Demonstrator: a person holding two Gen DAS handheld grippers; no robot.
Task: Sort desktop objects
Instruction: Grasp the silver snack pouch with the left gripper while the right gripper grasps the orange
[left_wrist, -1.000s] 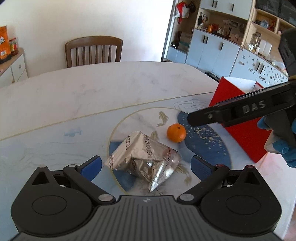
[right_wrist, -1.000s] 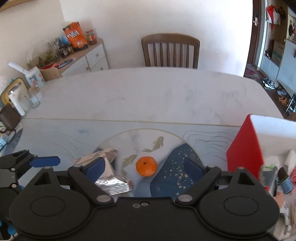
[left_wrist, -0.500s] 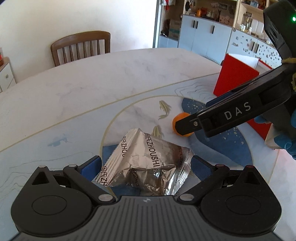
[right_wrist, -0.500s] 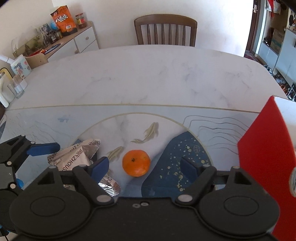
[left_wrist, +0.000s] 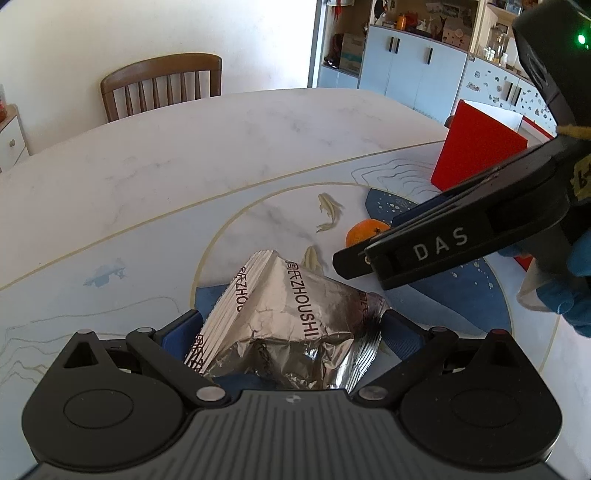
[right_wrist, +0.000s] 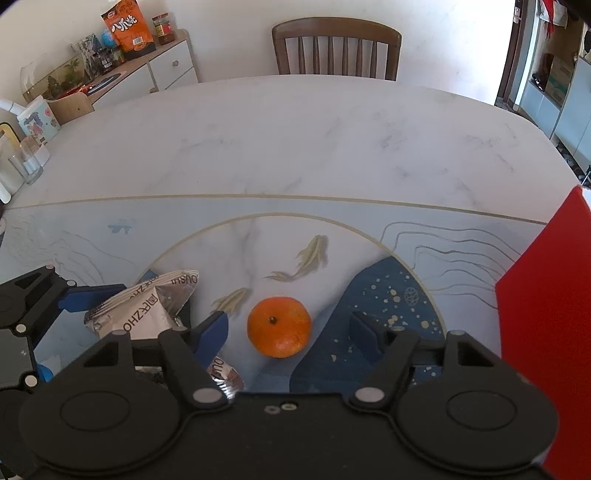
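Two tools work over the worktop (right_wrist: 295, 147). Red box (right_wrist: 546, 332) stands at right edge. Foil bag (left_wrist: 288, 325) lies on the printed mat, between the fingers of left tool (left_wrist: 291, 328), which are apart w/ pads near its sides. Orange (right_wrist: 279, 326) sits just beside the bag, in front of right tool (right_wrist: 288, 328), fingers apart, not touching it.

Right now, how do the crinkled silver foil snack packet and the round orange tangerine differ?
The crinkled silver foil snack packet is angular, shiny and printed with lettering; the round orange tangerine is smooth, matte and plain. The packet is the larger and already sits between the left gripper jaws; the tangerine lies just ahead of the right gripper. Both rest on the patterned mat.
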